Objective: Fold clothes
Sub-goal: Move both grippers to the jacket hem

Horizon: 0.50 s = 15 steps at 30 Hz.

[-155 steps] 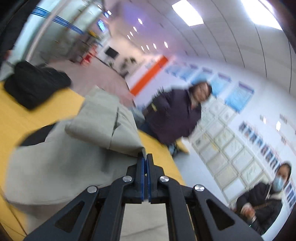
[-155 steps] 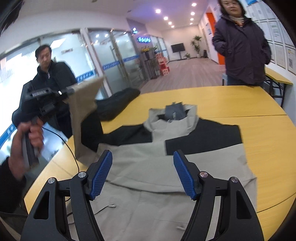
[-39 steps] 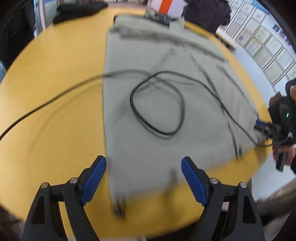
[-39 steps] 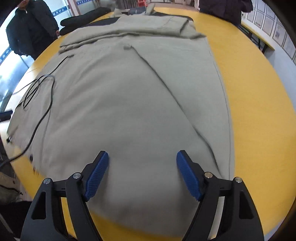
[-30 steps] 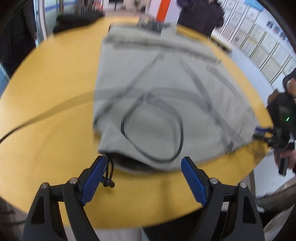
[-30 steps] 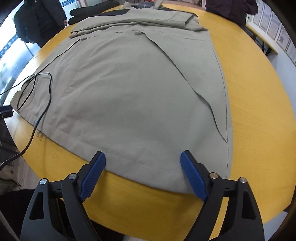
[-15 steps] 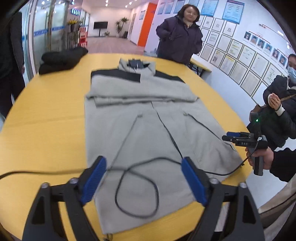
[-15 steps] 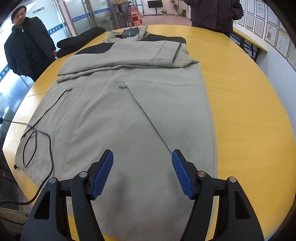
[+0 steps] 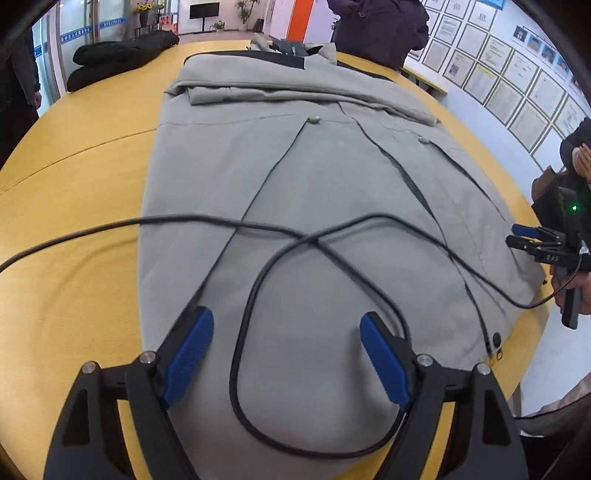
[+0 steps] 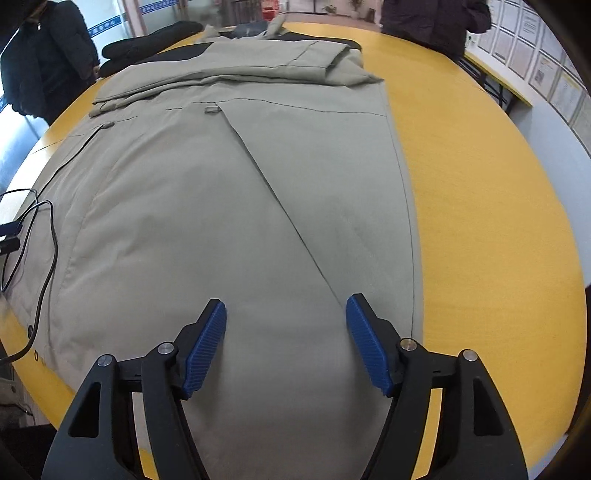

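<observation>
A long grey-beige coat lies flat on the yellow table, collar at the far end, both sleeves folded across the chest. It also fills the right wrist view. My left gripper is open and empty just above the coat's near left hem. My right gripper is open and empty above the near right hem. The right gripper also shows in the left wrist view at the coat's right edge.
A black cable loops over the coat's lower part and runs off left. A black garment lies at the table's far left. People stand at the far end, on the right and left.
Both grippers have dropped closer to the coat's hem; the view has tilted down from the room to the fabric. The cable loop has shifted on the coat. Both stay open.
</observation>
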Motion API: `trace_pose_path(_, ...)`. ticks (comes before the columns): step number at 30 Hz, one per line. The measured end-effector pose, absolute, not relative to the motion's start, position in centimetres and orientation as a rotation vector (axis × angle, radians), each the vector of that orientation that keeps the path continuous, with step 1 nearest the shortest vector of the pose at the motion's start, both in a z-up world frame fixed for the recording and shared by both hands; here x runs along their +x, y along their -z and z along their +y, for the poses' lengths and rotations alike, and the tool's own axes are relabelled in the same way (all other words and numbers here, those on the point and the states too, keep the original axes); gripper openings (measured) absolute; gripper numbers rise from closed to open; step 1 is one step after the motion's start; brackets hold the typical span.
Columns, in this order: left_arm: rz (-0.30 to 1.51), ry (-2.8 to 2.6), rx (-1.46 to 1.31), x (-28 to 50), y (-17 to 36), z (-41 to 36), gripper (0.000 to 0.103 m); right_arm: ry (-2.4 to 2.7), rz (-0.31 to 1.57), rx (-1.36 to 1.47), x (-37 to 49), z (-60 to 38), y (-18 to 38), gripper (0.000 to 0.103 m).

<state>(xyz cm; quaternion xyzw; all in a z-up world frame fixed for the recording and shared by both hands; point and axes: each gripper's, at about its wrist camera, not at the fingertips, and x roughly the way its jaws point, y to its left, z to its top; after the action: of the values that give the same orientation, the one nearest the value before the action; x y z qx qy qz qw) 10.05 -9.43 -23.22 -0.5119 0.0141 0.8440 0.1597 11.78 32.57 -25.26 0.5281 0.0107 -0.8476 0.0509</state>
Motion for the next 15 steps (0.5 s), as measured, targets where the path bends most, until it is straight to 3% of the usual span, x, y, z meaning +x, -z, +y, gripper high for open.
trace_pose_path(6, 0.054, -2.382, -1.523, 11.2, 22.9, -9.9, 0.086, 2.578, 0.032, 1.639, 14.6, 31.9, 25.0, 0.078)
trace_pose_path(7, 0.023, -2.373, -1.548, 11.2, 22.5, -10.5, 0.085, 2.557, 0.030, 1.656, 14.6, 32.0, 24.9, 0.077)
trace_pose_path(9, -0.040, -2.392, -1.566, 11.5, 21.2, -12.0, 0.085, 2.492, -0.075, 1.691, 14.1, 33.2, 23.9, 0.061)
trace_pose_path(10, -0.086, -2.396, -1.586, 11.8, 20.7, -12.9, 0.085, 2.482, -0.118, 1.674, 14.2, 34.2, 23.0, 0.060)
trace_pose_path(15, -0.361, -2.338, -1.745, 12.7, 20.5, -18.1, 0.087, 2.385, -0.262, 1.692, 15.1, 40.8, 20.9, 0.071)
